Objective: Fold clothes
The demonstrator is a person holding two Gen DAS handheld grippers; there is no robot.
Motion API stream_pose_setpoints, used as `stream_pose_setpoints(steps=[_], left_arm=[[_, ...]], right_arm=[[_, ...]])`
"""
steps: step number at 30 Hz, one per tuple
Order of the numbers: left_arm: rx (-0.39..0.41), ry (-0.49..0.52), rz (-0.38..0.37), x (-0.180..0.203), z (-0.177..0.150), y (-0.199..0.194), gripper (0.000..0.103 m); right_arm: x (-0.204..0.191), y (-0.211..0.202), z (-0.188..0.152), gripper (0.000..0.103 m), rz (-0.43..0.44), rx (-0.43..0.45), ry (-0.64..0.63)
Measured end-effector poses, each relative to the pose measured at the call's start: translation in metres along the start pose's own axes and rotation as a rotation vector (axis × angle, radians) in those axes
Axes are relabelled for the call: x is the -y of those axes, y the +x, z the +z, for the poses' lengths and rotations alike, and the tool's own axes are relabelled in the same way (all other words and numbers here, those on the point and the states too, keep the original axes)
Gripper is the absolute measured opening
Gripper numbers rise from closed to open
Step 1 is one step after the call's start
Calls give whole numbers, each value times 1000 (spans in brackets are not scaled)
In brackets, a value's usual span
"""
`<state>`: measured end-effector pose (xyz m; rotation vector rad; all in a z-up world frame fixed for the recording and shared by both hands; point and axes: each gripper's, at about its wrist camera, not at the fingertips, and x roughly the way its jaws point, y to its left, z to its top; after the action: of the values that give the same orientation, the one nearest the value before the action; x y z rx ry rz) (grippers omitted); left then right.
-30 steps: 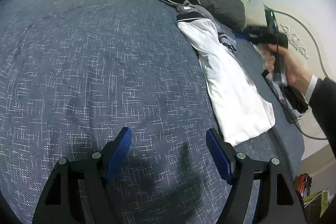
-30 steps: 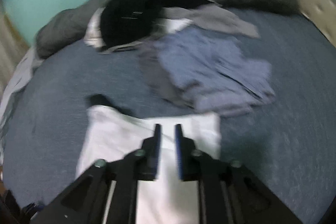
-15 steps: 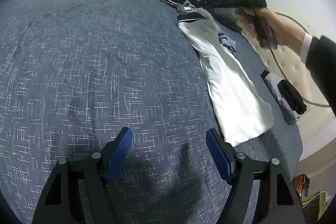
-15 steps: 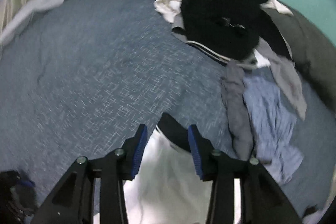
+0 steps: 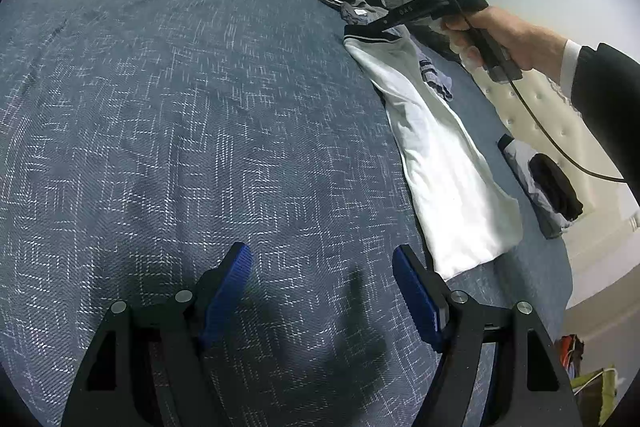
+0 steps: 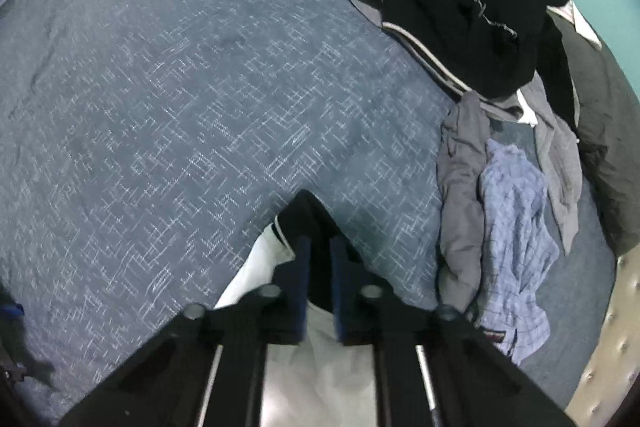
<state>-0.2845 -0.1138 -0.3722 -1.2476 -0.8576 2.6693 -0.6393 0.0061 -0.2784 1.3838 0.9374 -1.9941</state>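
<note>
Right gripper [image 6: 319,267] points steeply down at the far end of the white shirt [image 5: 444,163], jaws clamped on its dark striped collar [image 6: 308,223]. The shirt lies folded long and narrow on the blue bedspread [image 5: 180,107], toward its right side. Left gripper [image 5: 322,291] hovers over bare bedspread near the shirt's near end, jaws wide apart, nothing between them. Pile of unfolded clothes [image 6: 472,7] sits past the collar by the pillows. Small folded stack [image 5: 548,187] lies beside the shirt near the bed edge.
</note>
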Motion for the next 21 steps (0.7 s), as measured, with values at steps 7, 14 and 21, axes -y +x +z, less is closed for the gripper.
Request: stream_pose_setpoints(steps=[7, 14, 21], left_arm=[[-2, 3, -1, -1, 0, 0, 77], [-5, 5, 4, -1, 0, 2, 77], [-5, 11, 8, 2, -2, 2, 77]], right_arm=[[39, -28, 0, 4, 97, 172, 256], [61, -18, 8, 5, 194, 213, 432], [50, 10, 9, 6, 171, 172, 423]])
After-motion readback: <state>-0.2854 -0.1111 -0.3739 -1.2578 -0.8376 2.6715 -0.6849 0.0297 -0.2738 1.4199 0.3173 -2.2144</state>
